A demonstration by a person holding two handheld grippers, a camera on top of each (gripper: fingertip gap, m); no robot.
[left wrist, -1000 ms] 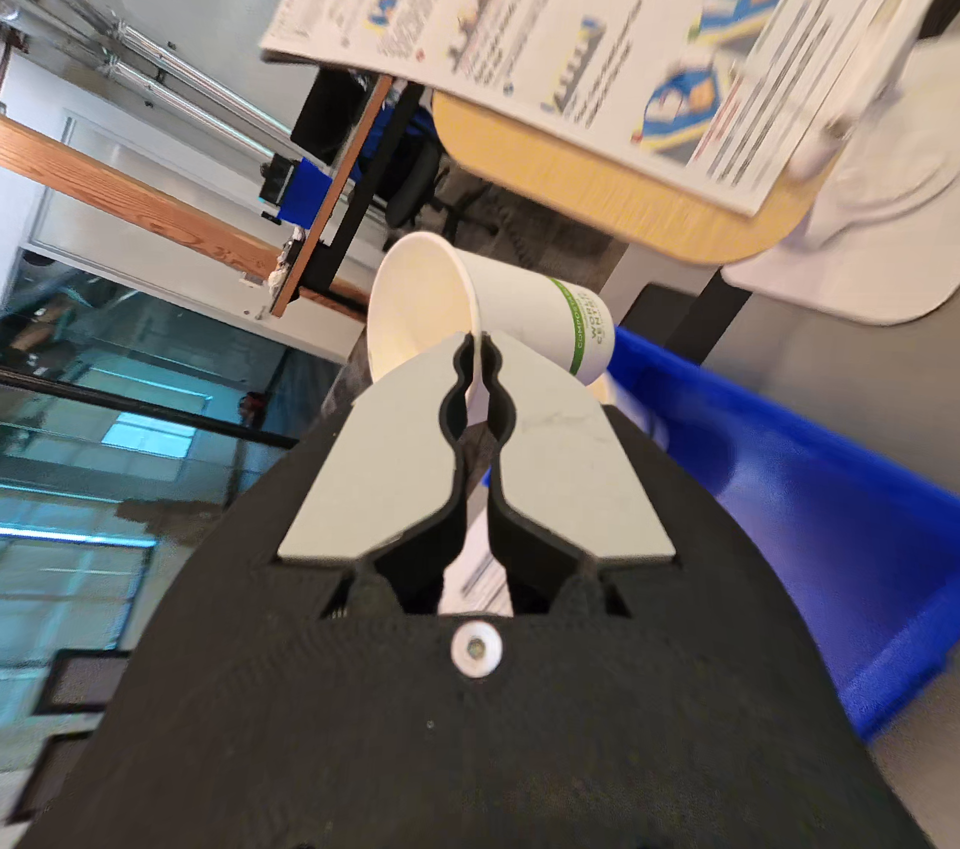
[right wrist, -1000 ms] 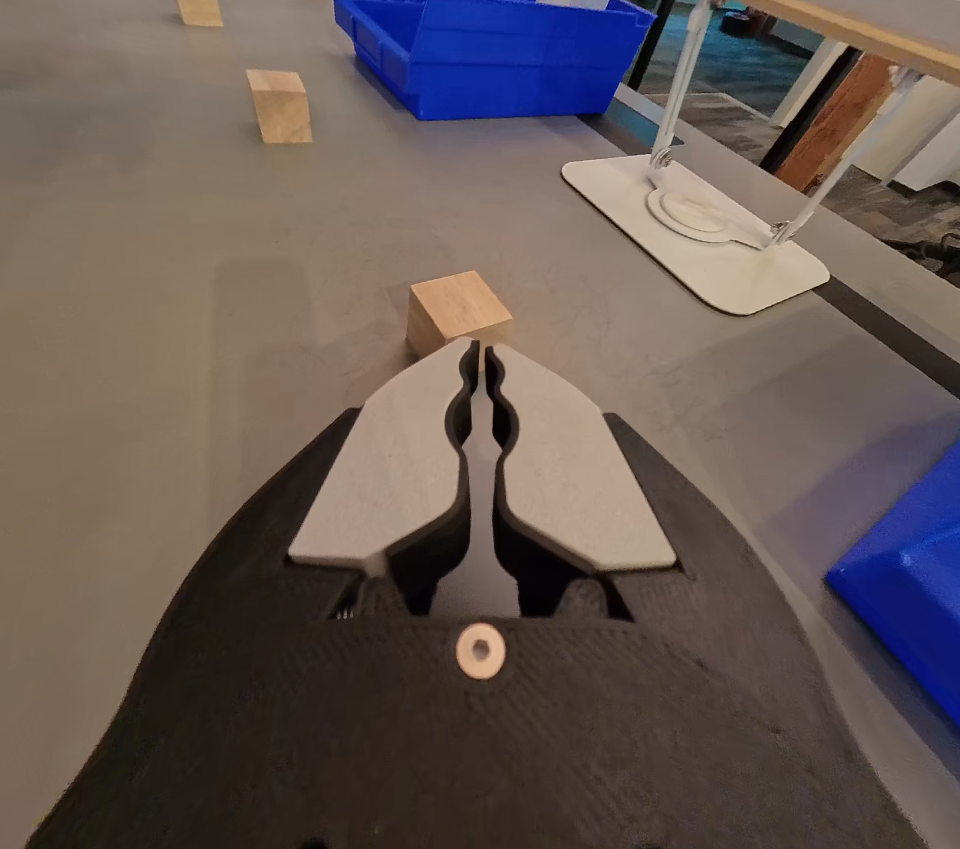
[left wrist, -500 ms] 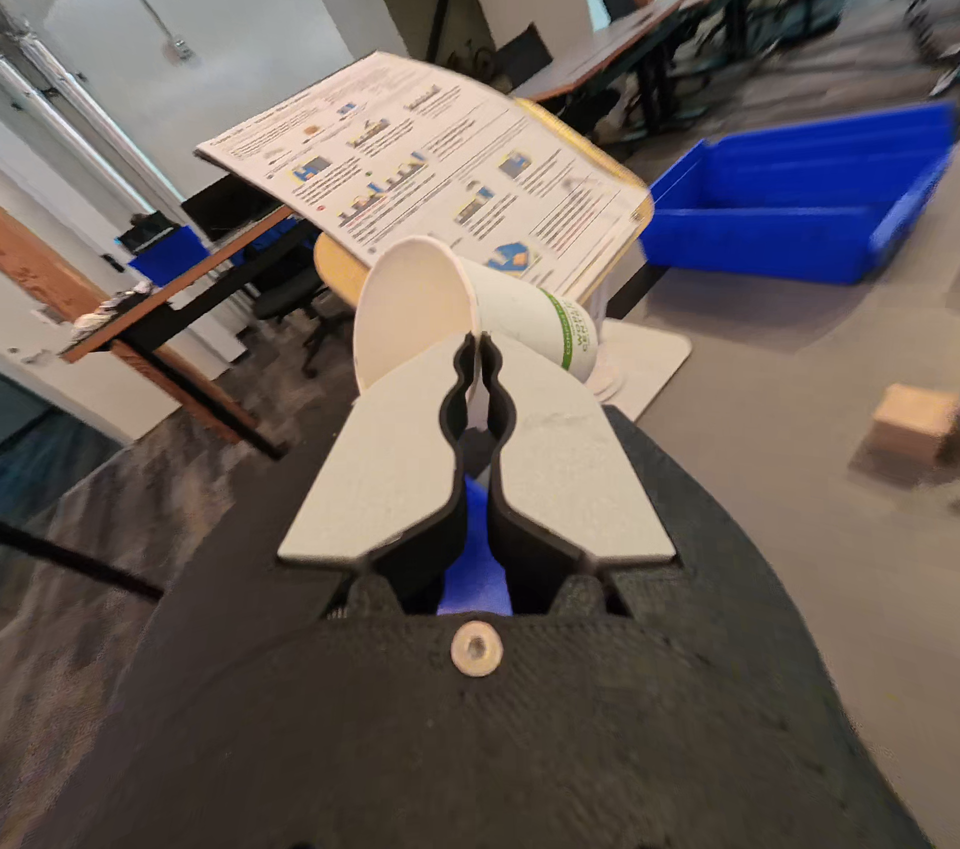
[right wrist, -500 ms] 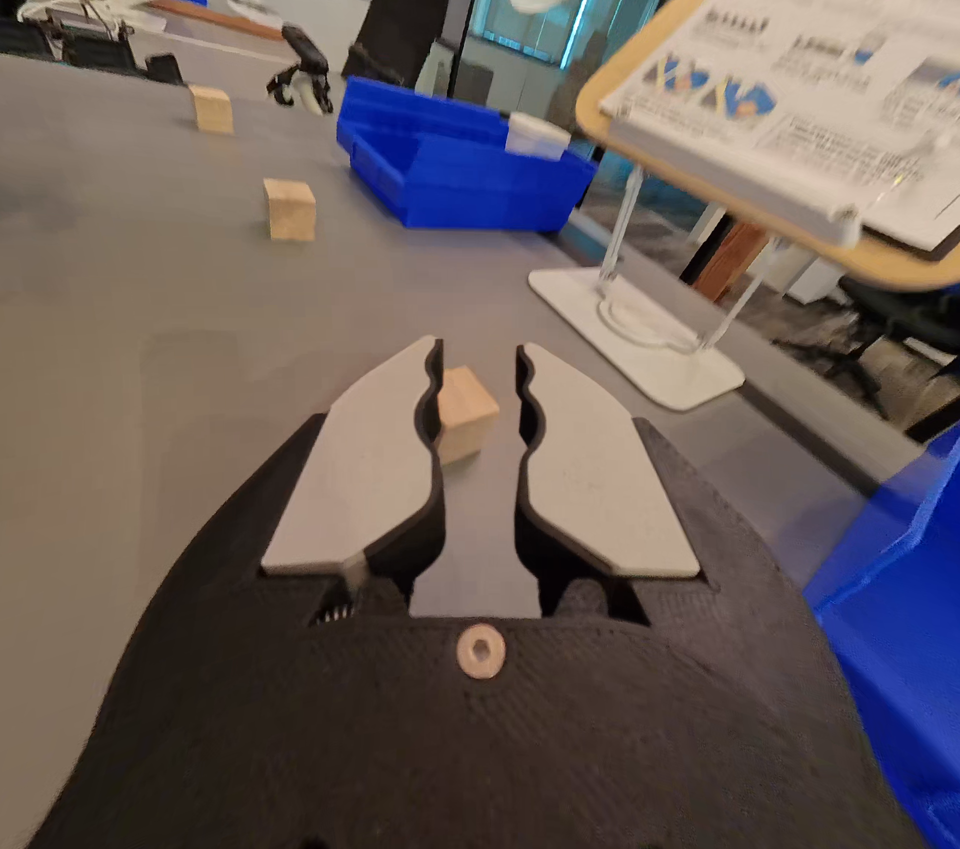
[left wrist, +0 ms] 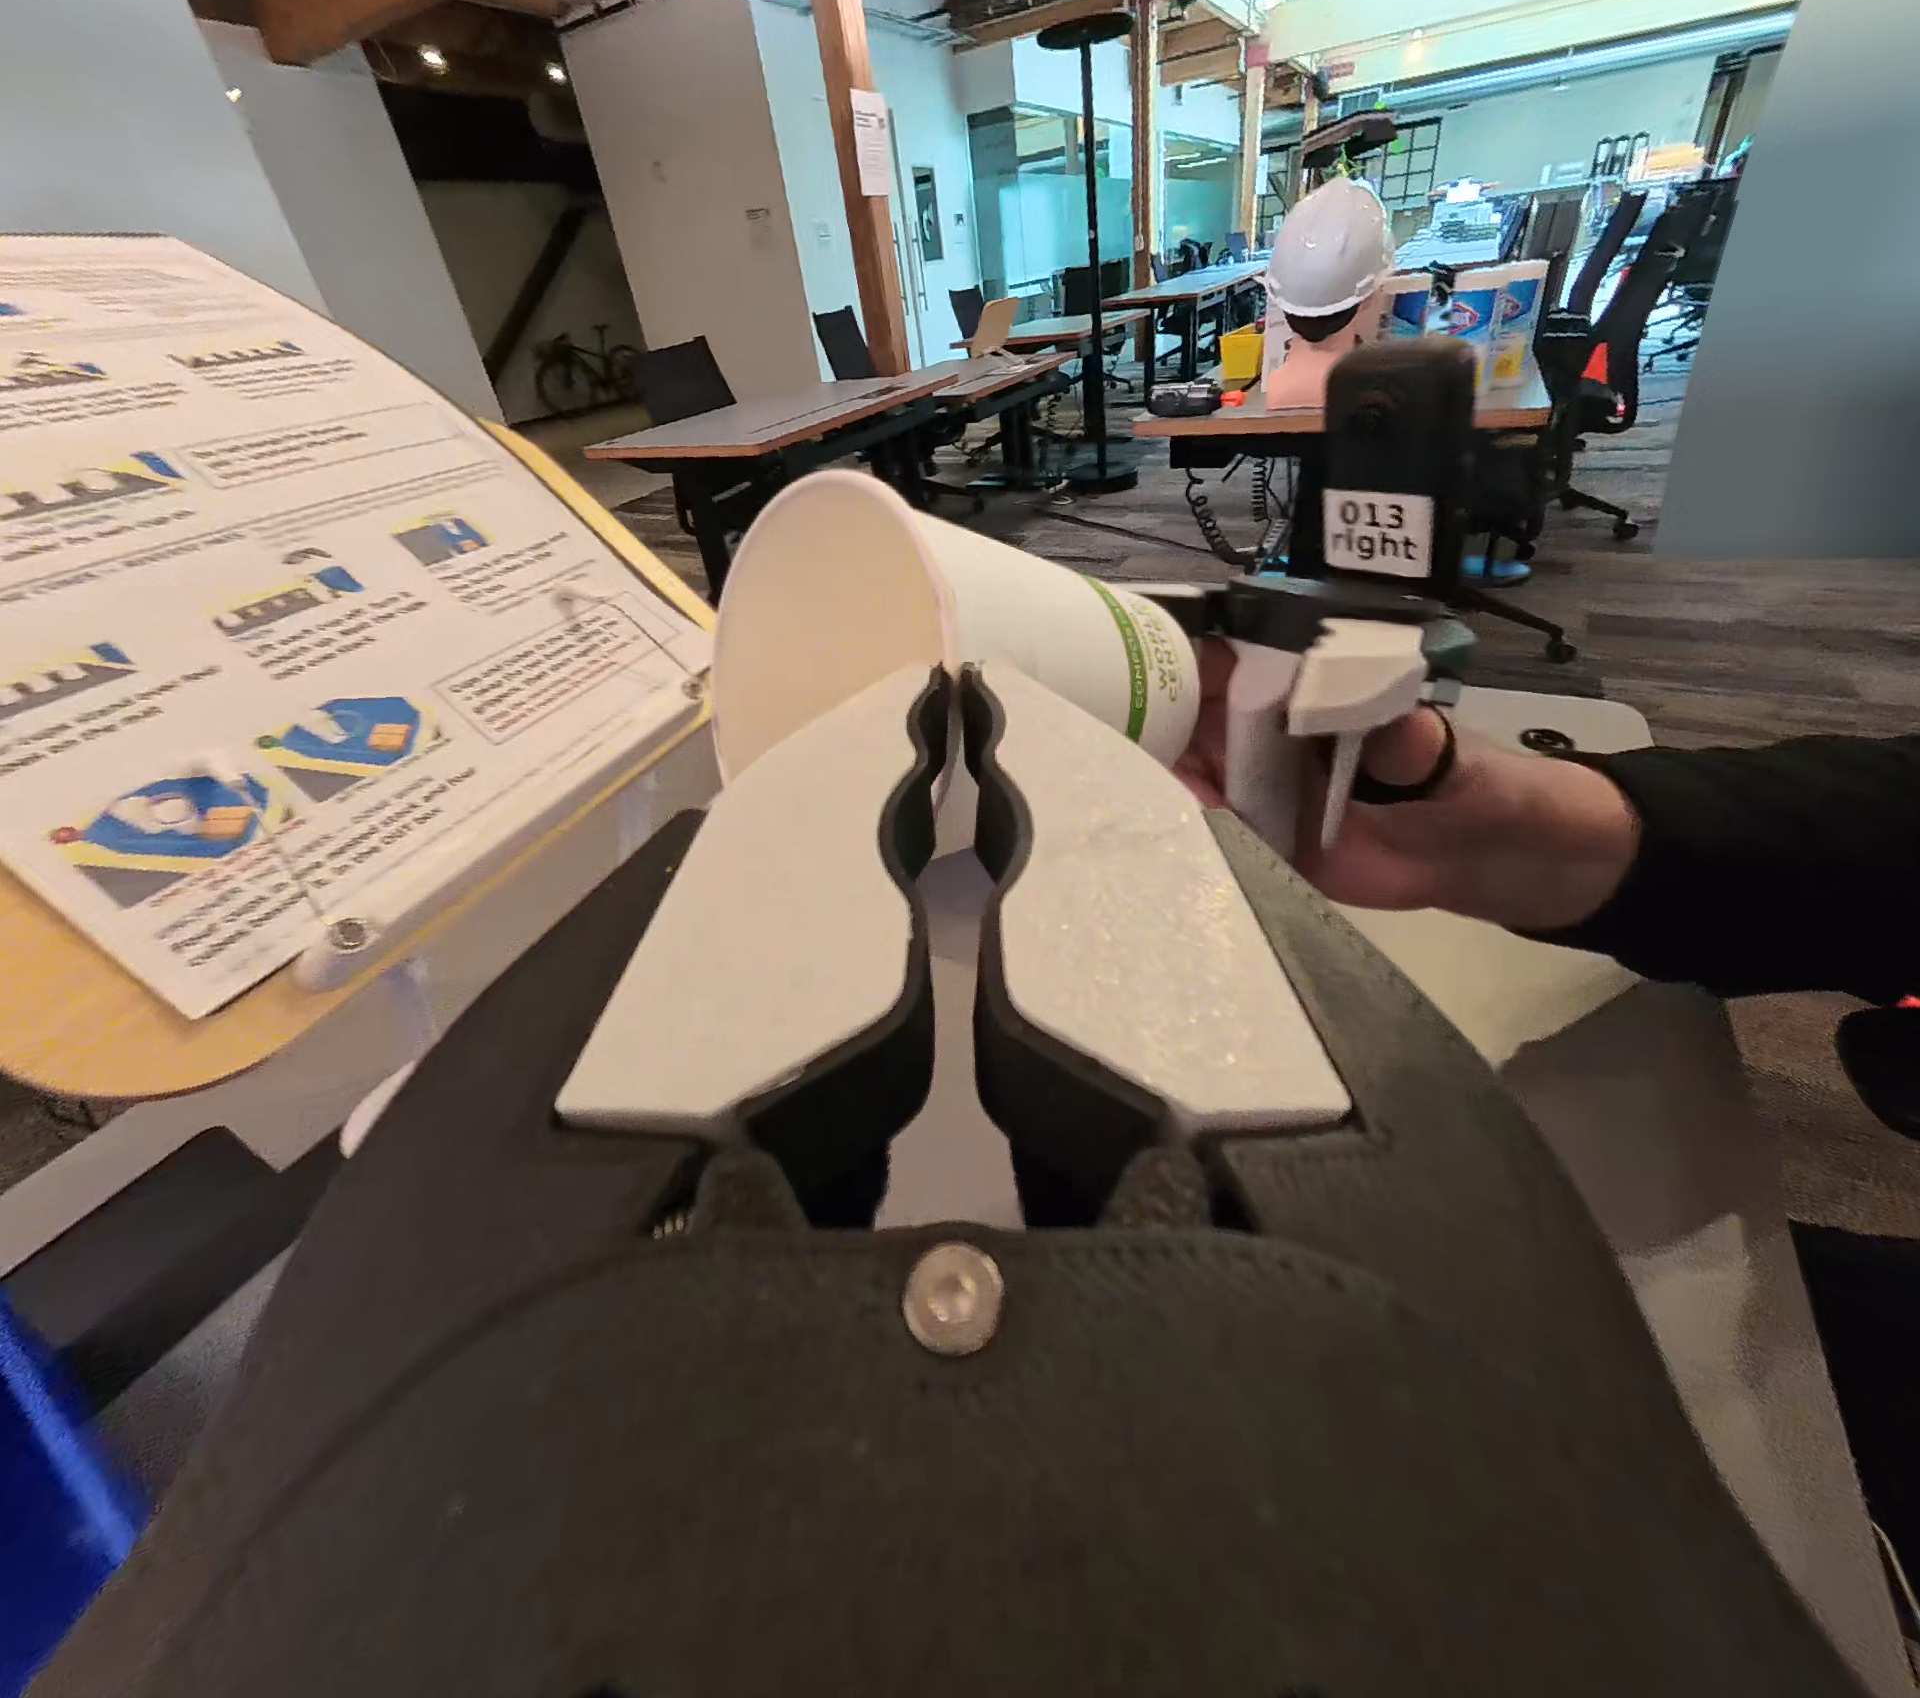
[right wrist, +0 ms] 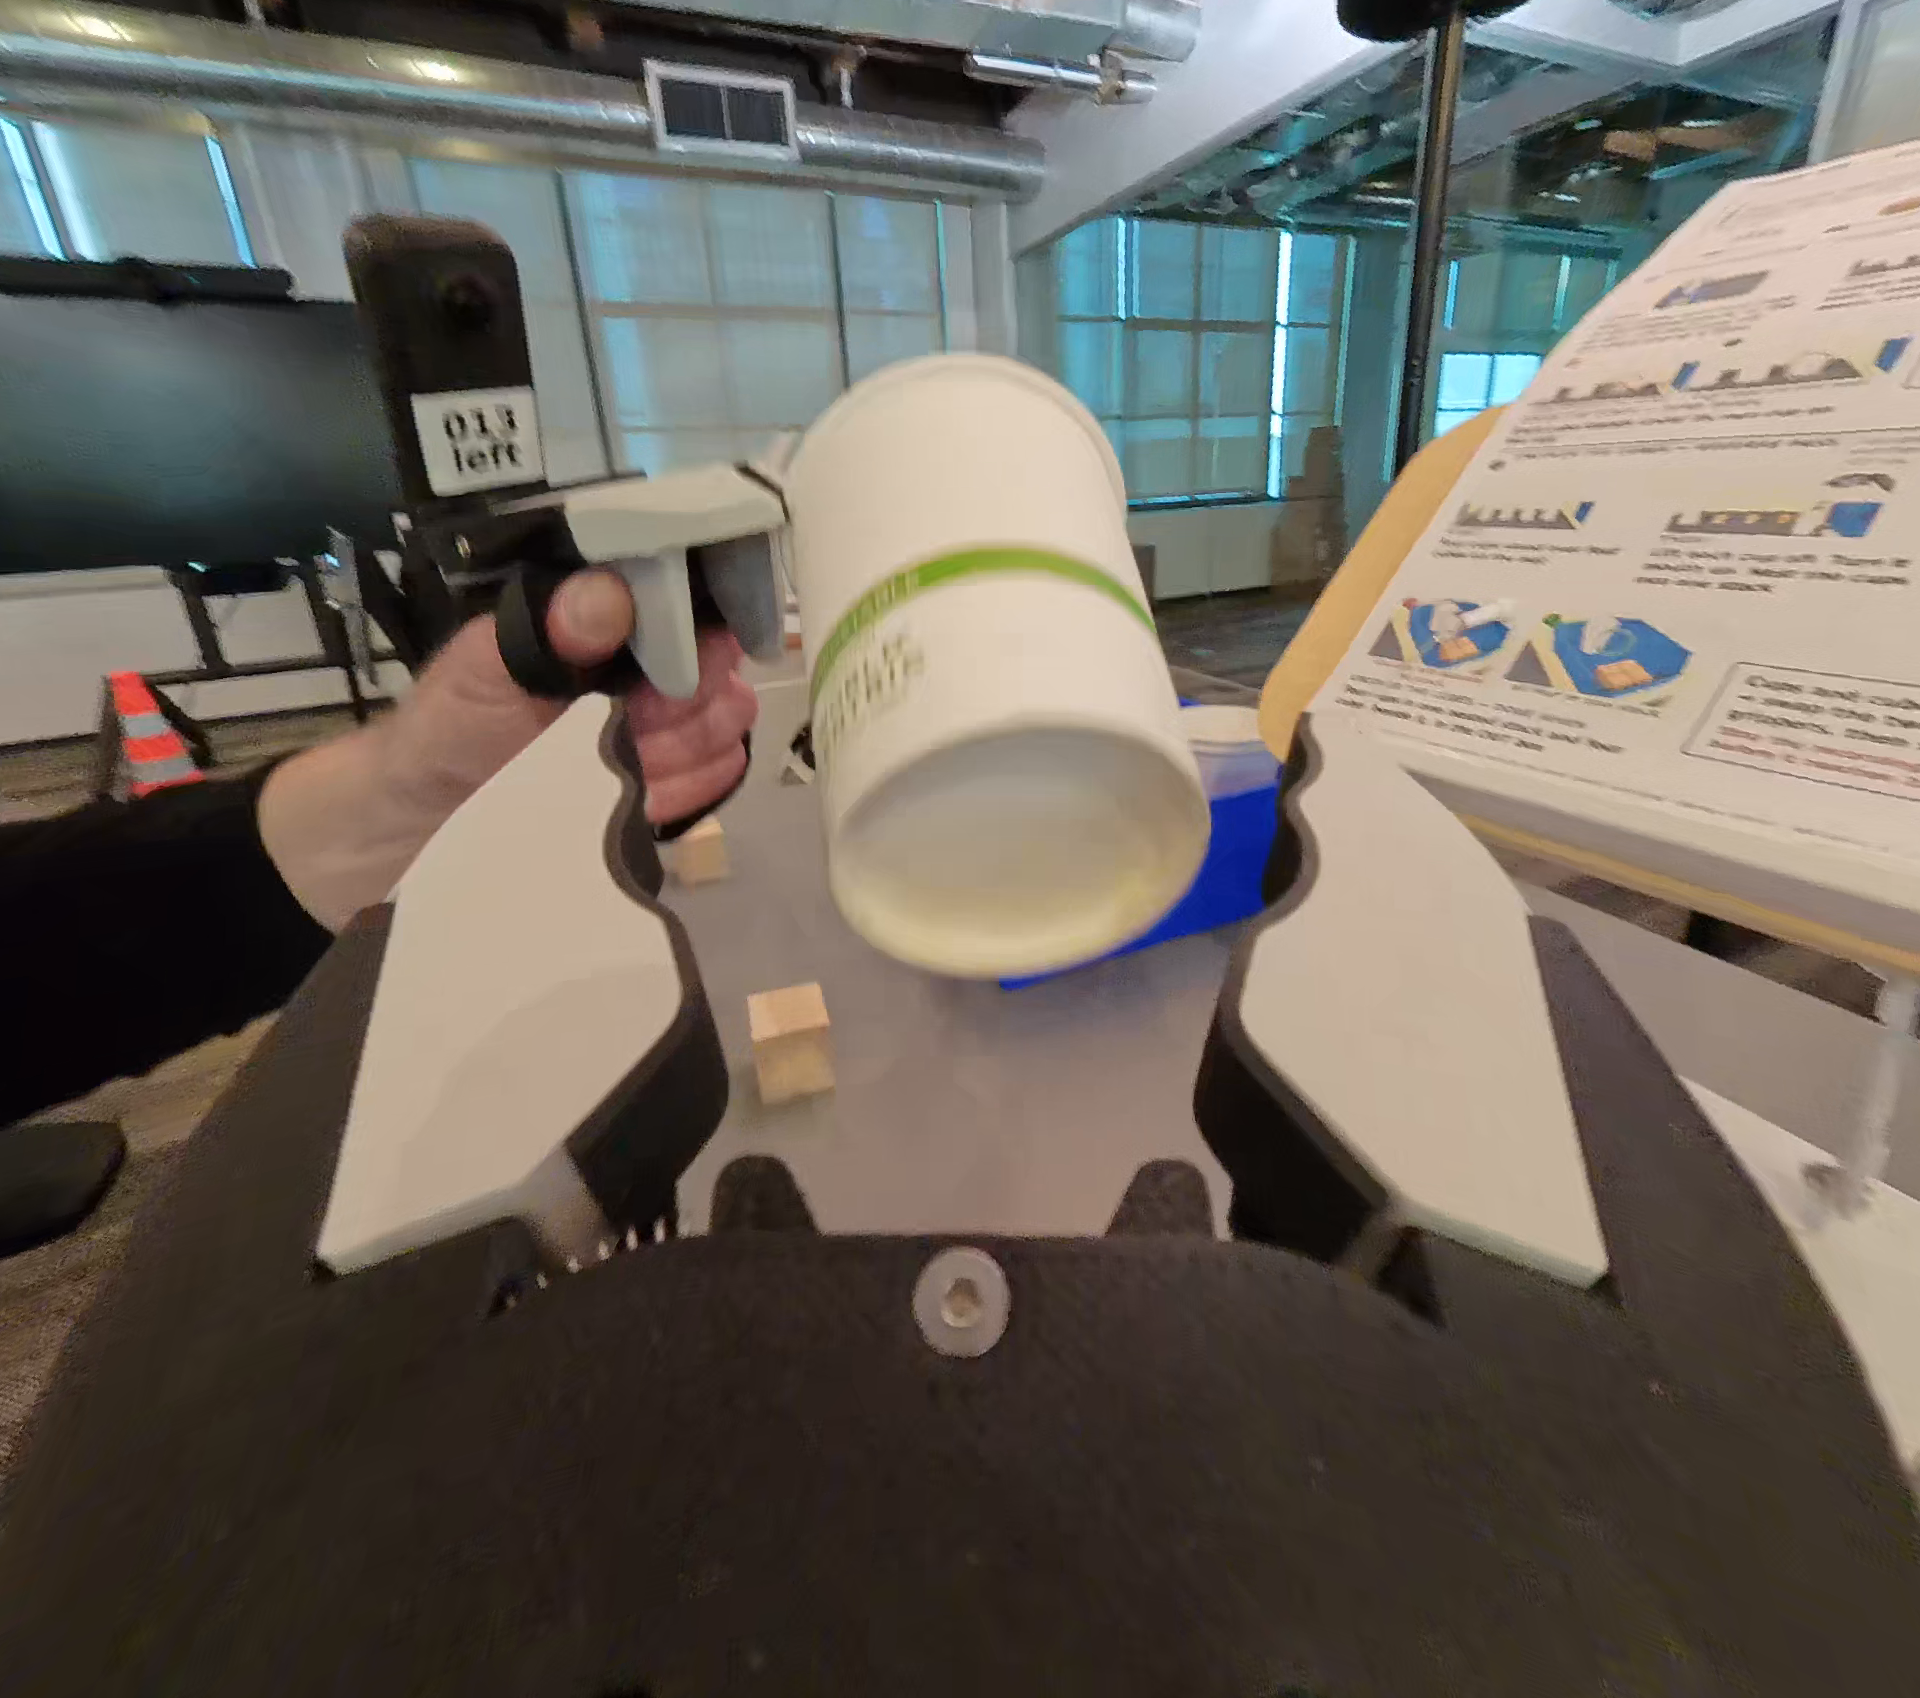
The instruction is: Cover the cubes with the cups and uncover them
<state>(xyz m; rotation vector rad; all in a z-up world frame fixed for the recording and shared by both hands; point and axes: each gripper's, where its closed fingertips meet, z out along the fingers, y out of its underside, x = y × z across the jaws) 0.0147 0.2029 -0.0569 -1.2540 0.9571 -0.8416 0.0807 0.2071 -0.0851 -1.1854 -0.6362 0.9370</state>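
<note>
Above 2 cubes (right wrist: 792,1040) — left gripper (left wrist: 954,680) pinches 1 cup (left wrist: 935,609), right gripper (right wrist: 956,827) spread.

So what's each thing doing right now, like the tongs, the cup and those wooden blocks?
Left tongs: shut on the cup's rim.
Right tongs: open, holding nothing.
Cup: in the air, tilted, bottom toward the right tongs.
Near cube: on the table, uncovered.
Far cube: on the table, uncovered.

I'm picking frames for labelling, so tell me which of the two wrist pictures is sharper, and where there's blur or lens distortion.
Left wrist view: mostly sharp; the cup pinched in the left gripper is crisp, and only the instruction sheet at the left edge smears. Right wrist view: softer, with motion blur on the cup and the hand. Both views: wide-angle bending toward the edges.
</note>
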